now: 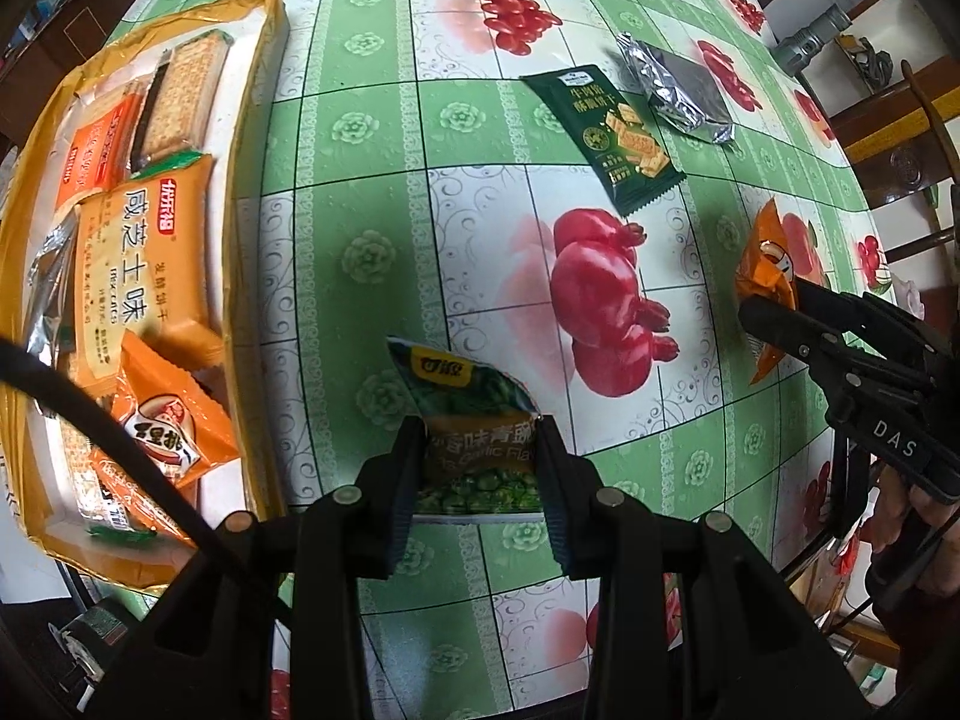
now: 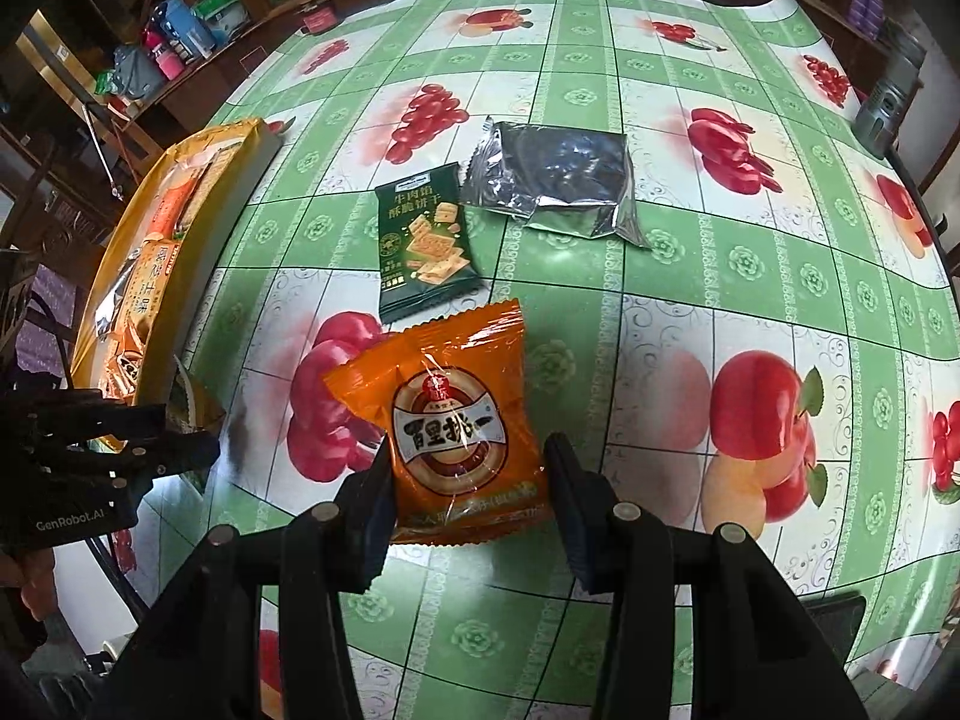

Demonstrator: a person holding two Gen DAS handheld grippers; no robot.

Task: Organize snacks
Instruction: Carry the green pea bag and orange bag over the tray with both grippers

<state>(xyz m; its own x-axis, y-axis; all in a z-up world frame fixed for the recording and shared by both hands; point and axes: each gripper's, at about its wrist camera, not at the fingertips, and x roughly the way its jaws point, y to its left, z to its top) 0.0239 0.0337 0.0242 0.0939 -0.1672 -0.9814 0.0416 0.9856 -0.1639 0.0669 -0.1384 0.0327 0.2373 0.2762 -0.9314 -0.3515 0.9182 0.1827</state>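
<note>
The box (image 1: 273, 120) is mostly filled; my left gripper (image 1: 483, 462) pinches the pea packet (image 1: 474, 420), my right gripper (image 2: 471, 480) the orange packet (image 2: 450, 420); two packets are left on the table (image 2: 720, 276).

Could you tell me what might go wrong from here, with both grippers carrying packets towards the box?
1. The left gripper pinches the green pea packet by its lower half; the loose top could snag on the yellow box wall.
2. That box looks crowded, so the orange packet in the right gripper may land on others and slide out.
</note>
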